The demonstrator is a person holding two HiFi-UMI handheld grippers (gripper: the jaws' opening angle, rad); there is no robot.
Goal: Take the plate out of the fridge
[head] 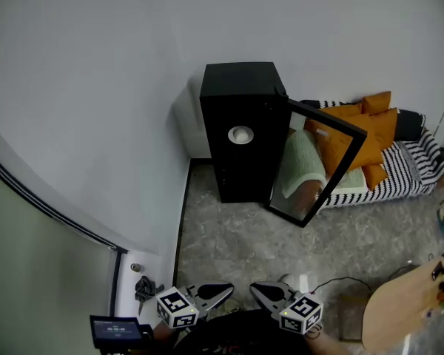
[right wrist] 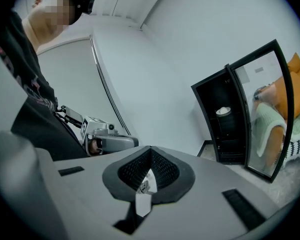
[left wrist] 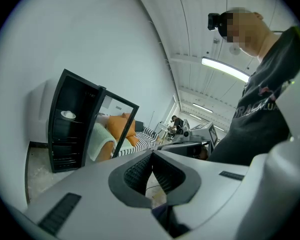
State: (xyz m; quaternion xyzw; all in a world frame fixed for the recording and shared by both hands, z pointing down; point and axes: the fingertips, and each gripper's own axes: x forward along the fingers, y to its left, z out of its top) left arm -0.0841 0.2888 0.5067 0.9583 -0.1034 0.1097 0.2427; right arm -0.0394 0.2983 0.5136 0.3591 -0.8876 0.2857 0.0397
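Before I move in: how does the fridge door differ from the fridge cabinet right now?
The fridge cabinet is a solid black box against the wall; the fridge door is glass in a thin black frame, swung wide open. The cabinet holds the plate in its upper part; the door carries nothing. Both are upright and black-edged.

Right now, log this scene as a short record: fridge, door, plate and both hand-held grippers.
fridge: black fridge, upright against the white wall
door: glass door, swung open to the right
plate: white plate, on an upper shelf inside the fridge, untouched
left hand-held gripper: jaws together, nothing between them, held low near the person's body
right hand-held gripper: jaws together, nothing between them, beside the left one
background: striped sofa with orange cushions, behind the door
task status: plate not yet taken out
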